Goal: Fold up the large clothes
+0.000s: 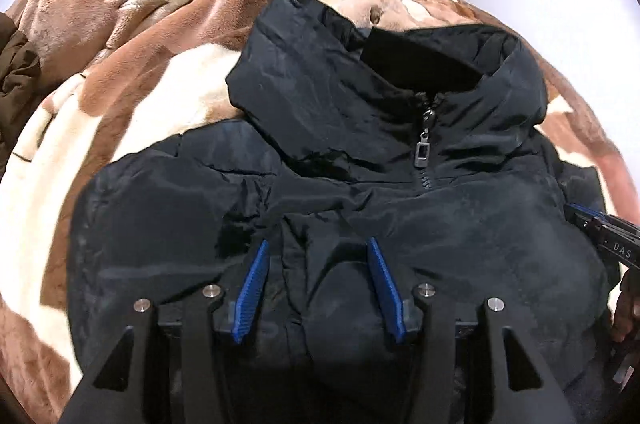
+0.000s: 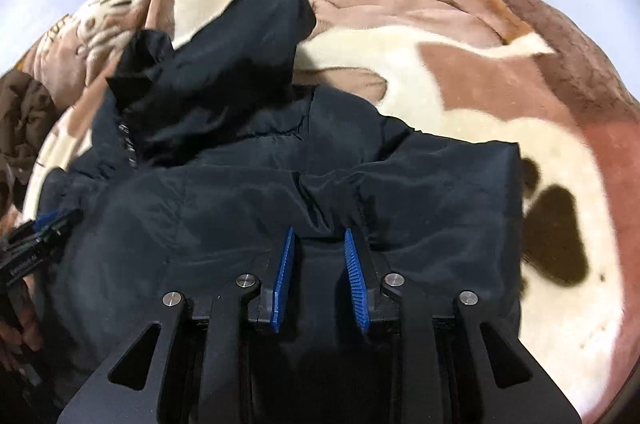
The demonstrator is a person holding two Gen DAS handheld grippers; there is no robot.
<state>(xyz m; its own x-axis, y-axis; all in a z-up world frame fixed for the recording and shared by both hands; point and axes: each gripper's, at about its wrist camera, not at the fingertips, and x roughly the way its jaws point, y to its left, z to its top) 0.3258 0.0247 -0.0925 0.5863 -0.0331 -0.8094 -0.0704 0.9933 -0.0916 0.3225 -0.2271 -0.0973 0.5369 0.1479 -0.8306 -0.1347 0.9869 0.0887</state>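
Left claw, zipper pull beyond

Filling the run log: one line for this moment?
black jacket zipped, on blanket | left gripper open | right gripper open

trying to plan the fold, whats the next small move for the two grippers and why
Probably close both grippers on the fabric: the left gripper and right gripper sit open over the black jacket, which lies zipped and flat on the blanket, nothing pinched yet.
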